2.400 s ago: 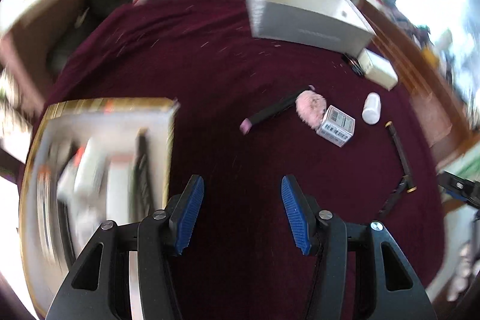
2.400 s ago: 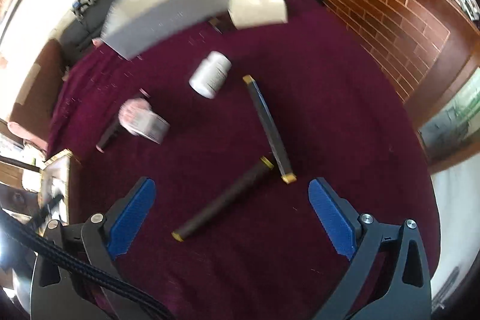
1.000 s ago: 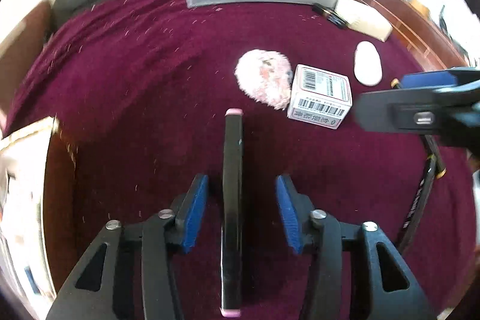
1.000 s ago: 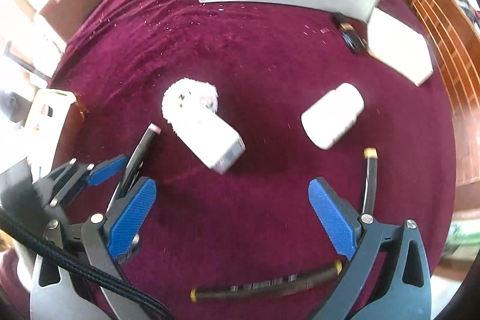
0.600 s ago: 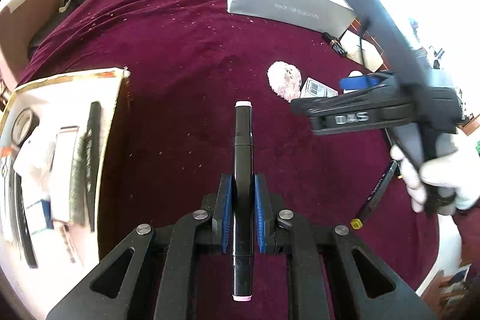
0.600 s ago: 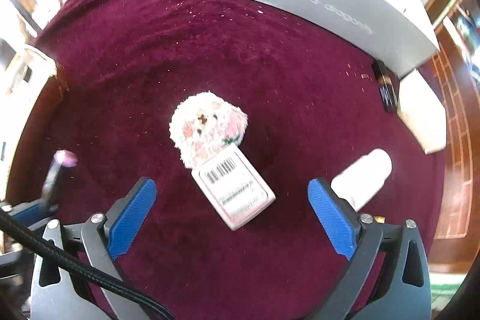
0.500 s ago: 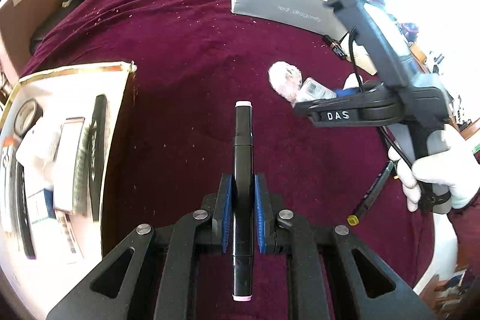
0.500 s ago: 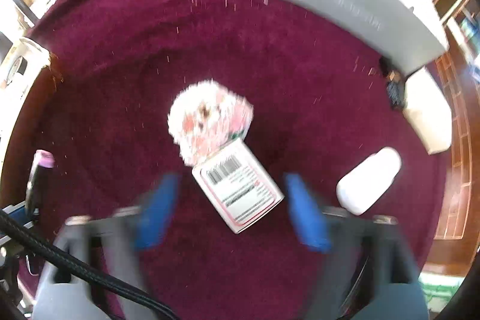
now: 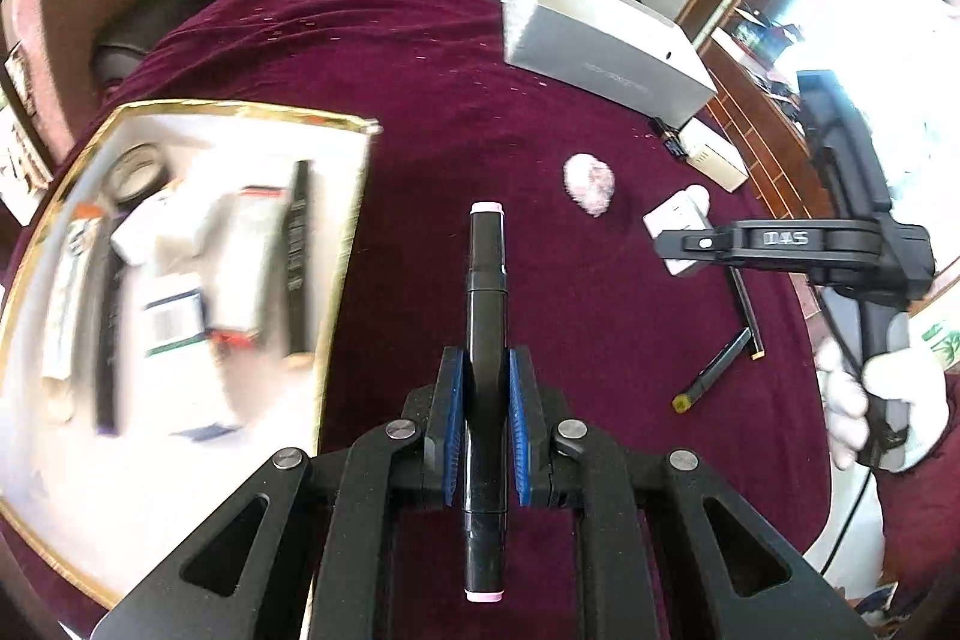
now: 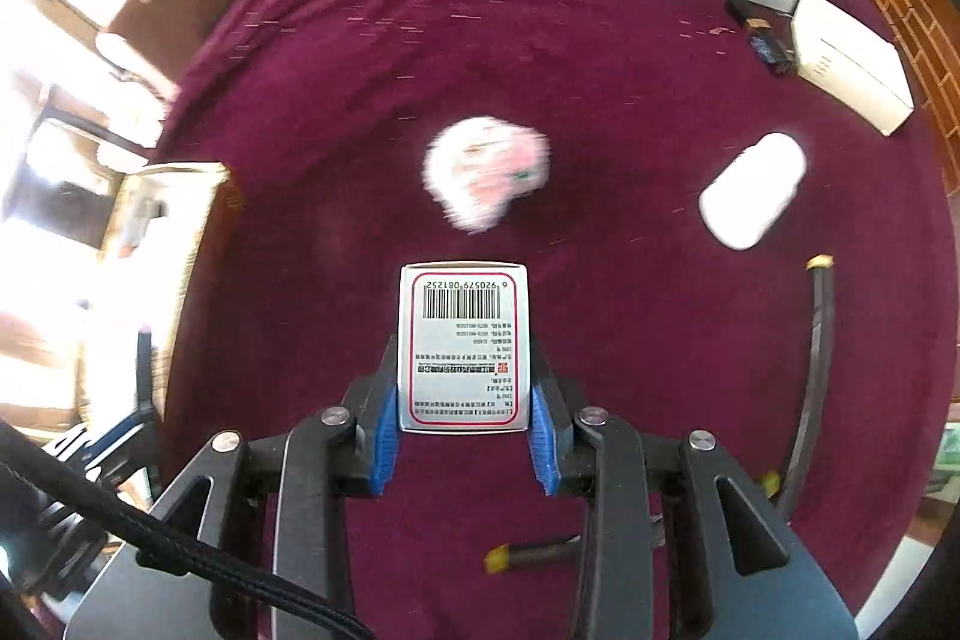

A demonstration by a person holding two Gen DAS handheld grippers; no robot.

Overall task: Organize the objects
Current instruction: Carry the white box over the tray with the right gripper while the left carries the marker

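Left gripper [image 9: 485, 403] clamps black marker [image 9: 487, 304], tip at 12 o'clock; right gripper [image 10: 462, 430] clamps barcoded box [image 10: 463, 346].

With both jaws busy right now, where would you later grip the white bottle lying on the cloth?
Across the middle of the white bottle, from above. It lies on its side on the maroon cloth, so its round body offers two opposite flanks, apart from the pink plush.

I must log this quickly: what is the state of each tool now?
Left tool: closed on the black marker.
Right tool: closed on the small barcode box.
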